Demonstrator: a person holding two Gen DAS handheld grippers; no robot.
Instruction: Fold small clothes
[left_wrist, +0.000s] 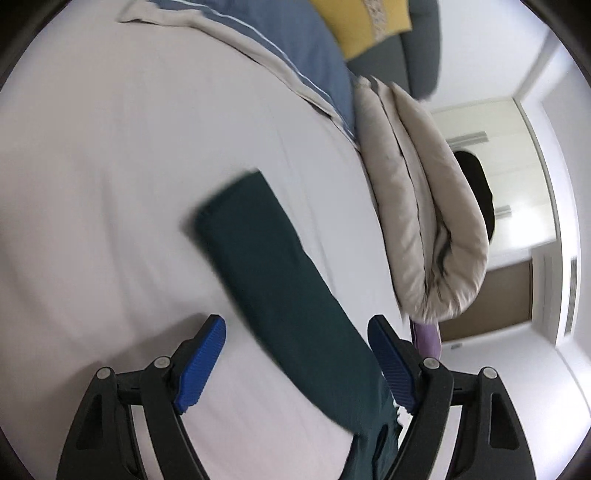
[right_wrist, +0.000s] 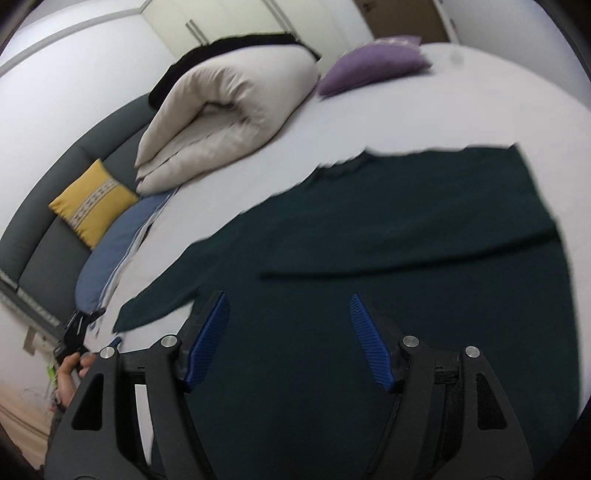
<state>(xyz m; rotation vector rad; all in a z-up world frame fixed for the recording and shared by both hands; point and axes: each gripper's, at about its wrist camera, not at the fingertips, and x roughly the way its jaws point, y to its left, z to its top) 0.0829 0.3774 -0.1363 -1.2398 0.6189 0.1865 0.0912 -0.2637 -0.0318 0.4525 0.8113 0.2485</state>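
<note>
A dark green long-sleeved garment (right_wrist: 369, 258) lies spread on the white bed sheet (right_wrist: 443, 103). One sleeve is folded across its body. In the left wrist view its other sleeve (left_wrist: 266, 258) stretches out over the sheet (left_wrist: 110, 166). My left gripper (left_wrist: 297, 326) is open above that sleeve, holding nothing; it also shows in the right wrist view (right_wrist: 75, 325), small at the bed's left edge. My right gripper (right_wrist: 290, 301) is open above the garment's body, holding nothing.
A folded beige duvet (right_wrist: 221, 118) (left_wrist: 417, 206) lies at the head end. A purple cushion (right_wrist: 373, 62), a blue pillow (right_wrist: 110, 251), a yellow cushion (right_wrist: 92, 201) and a grey headboard (right_wrist: 55, 221) are there too. White wardrobe doors (left_wrist: 517, 166) stand beyond the bed.
</note>
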